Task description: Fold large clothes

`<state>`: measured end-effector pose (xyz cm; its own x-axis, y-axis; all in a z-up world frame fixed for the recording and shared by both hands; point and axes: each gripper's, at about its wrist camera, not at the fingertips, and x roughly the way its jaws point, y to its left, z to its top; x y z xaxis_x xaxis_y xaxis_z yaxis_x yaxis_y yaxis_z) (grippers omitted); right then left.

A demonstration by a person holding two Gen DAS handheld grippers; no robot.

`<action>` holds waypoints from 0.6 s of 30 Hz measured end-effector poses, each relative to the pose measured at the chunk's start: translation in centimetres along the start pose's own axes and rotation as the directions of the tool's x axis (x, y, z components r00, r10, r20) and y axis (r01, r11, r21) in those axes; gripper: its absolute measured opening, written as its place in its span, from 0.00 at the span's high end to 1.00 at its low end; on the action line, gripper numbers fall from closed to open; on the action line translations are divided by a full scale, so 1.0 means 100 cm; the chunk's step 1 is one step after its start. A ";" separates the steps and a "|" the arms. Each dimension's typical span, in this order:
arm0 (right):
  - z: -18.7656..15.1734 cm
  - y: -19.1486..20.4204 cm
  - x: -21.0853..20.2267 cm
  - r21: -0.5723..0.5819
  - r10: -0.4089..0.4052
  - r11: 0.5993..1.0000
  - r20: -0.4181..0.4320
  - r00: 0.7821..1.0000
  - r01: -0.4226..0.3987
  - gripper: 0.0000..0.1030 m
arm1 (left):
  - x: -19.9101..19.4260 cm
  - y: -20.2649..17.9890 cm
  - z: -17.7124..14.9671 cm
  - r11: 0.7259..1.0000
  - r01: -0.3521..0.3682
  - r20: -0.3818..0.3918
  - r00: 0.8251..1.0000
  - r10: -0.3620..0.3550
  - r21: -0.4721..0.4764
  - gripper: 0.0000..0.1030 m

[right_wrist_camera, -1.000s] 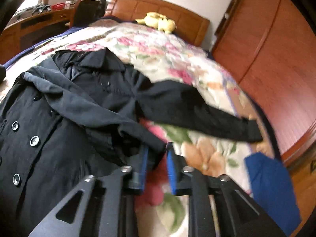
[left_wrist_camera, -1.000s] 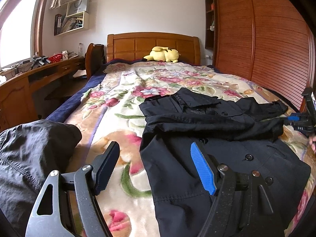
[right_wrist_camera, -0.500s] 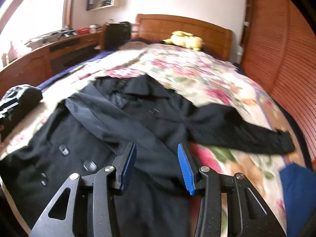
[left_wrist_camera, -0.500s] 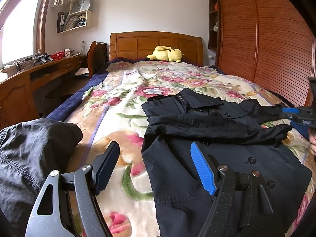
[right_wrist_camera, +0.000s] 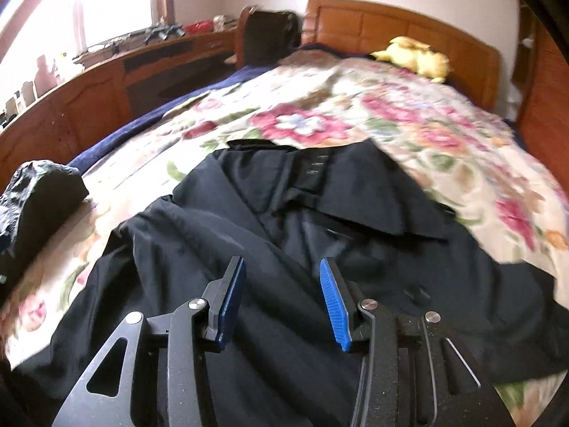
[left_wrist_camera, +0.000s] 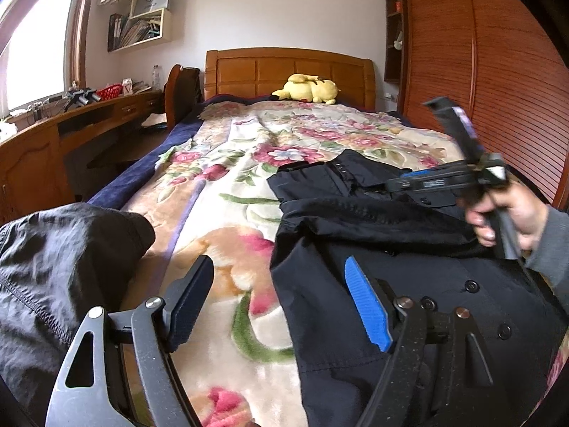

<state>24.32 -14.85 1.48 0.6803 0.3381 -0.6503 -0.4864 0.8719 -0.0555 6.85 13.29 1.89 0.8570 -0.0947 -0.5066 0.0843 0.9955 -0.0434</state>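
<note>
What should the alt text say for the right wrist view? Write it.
A dark coat lies spread on a floral blanket, with the open, empty right gripper above it. A yellow plush toy sits by the wooden headboard.

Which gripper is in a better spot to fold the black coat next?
Probably the right gripper: it is open, right above the black coat. The left gripper, also open, sits beside the coat's edge, over the flowered blanket.
</note>
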 end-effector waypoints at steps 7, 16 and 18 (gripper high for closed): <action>0.041 0.024 0.073 -0.026 0.095 0.995 -0.077 0.992 -0.098 0.56 | 0.005 0.010 -0.002 1.000 -0.019 -0.011 1.000 0.019 -0.014 0.23; 0.060 0.045 0.149 -0.085 0.113 0.988 -0.188 0.976 -0.131 0.56 | 0.013 0.009 -0.003 1.000 -0.008 -0.038 0.999 0.008 -0.006 0.23; 0.063 0.047 0.155 -0.092 0.114 0.987 -0.182 0.977 -0.133 0.58 | 0.014 0.009 -0.004 1.000 -0.007 -0.041 0.999 0.007 -0.005 0.23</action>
<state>36.08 -3.27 -4.08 0.5089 0.3654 -0.7794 -0.6206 0.7832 -0.0380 7.99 14.01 0.82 0.8357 -0.0874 -0.5422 0.0756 0.9962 -0.0440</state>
